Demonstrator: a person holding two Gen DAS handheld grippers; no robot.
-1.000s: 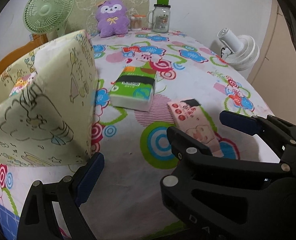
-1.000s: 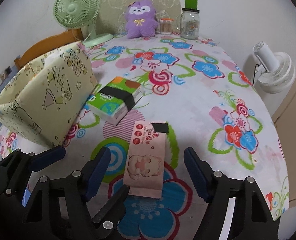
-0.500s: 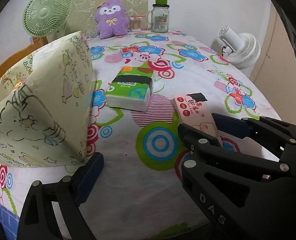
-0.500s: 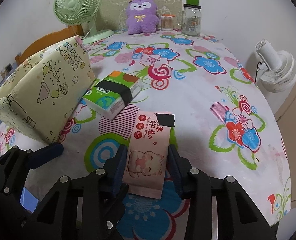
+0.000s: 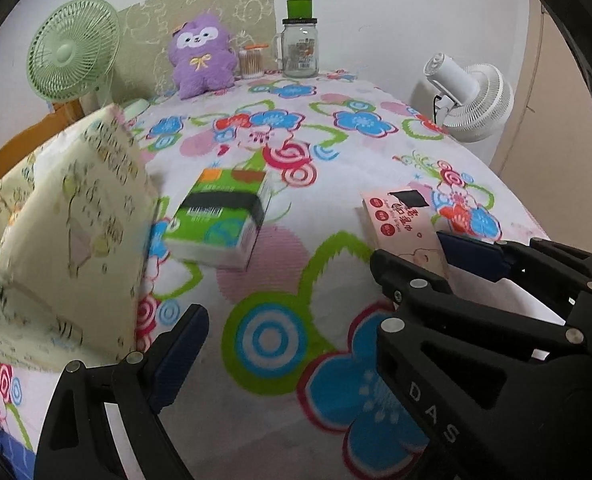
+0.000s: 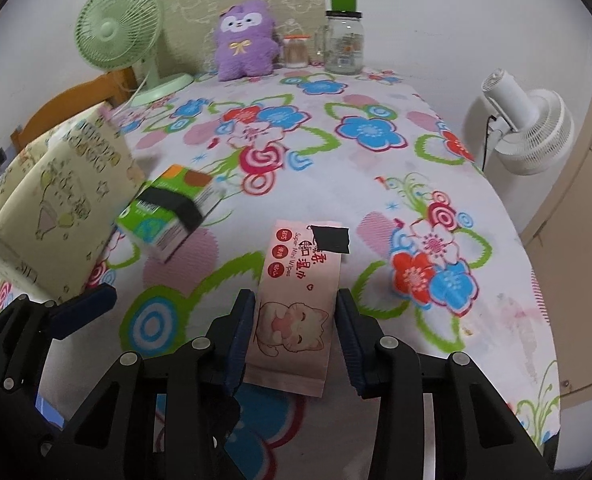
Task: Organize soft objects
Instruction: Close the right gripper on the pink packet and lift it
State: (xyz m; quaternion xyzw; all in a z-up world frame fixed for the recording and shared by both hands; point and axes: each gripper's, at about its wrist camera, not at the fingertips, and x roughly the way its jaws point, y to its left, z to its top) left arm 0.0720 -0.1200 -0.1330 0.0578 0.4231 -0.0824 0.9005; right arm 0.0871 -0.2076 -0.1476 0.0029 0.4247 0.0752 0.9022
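Observation:
My right gripper is shut on a pink wet-wipes pack with a cat print, lifted slightly off the flowered tablecloth; it also shows in the left wrist view. A green tissue pack lies to its left, also in the left wrist view. A pale yellow fabric storage box stands at the left, next to the tissue pack. A purple plush toy sits at the back. My left gripper is open and empty above the cloth, left of the wipes.
A green desk fan stands at the back left. A glass jar with a green lid and a small toothpick jar stand at the back. A white fan is beyond the table's right edge.
My right gripper has closed on the wipes pack and raised it. Both views have moved forward and up; the left gripper stays open.

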